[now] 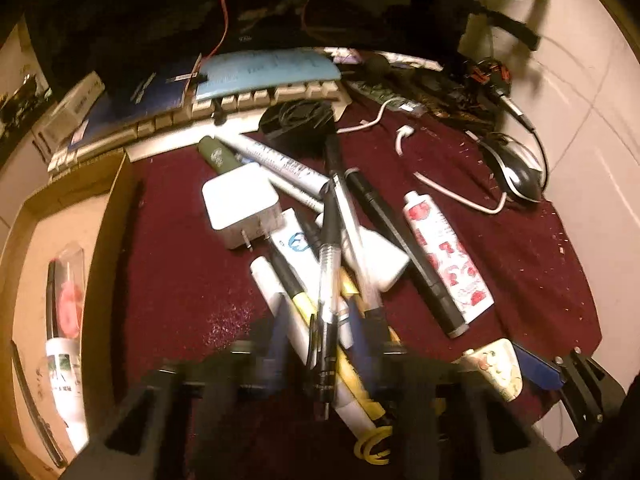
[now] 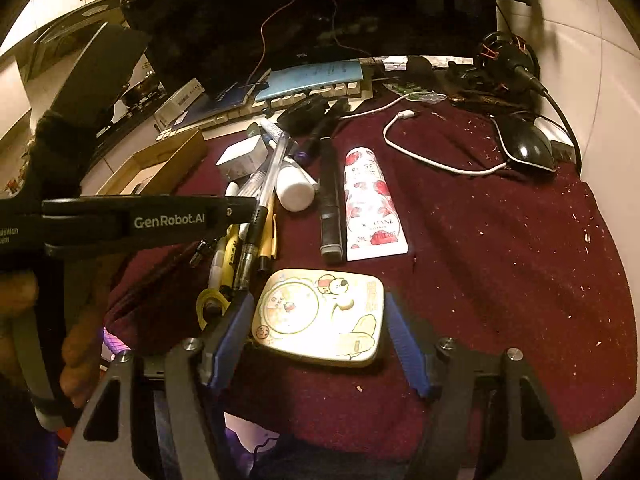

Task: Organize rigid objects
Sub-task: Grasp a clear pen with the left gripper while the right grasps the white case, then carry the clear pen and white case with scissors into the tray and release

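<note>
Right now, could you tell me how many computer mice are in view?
1: the black mouse at the far right edge of the maroon cloth, by the white cable. Others may be hidden.

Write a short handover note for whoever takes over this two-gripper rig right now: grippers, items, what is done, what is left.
Left gripper: low over the heap of pens and markers, a finger on either side; the view is blurred, so the grip is unclear.
Right gripper: open, jaws straddling the cream cartoon-printed rectangular tin, which lies on the dark red cloth.
Done: the brown cardboard box holds a white tube and a pink item in a clear packet.
Left: the heap, the tin, the white square plug charger, the rose-printed white tube and the thick black marker, all on the cloth.
</note>
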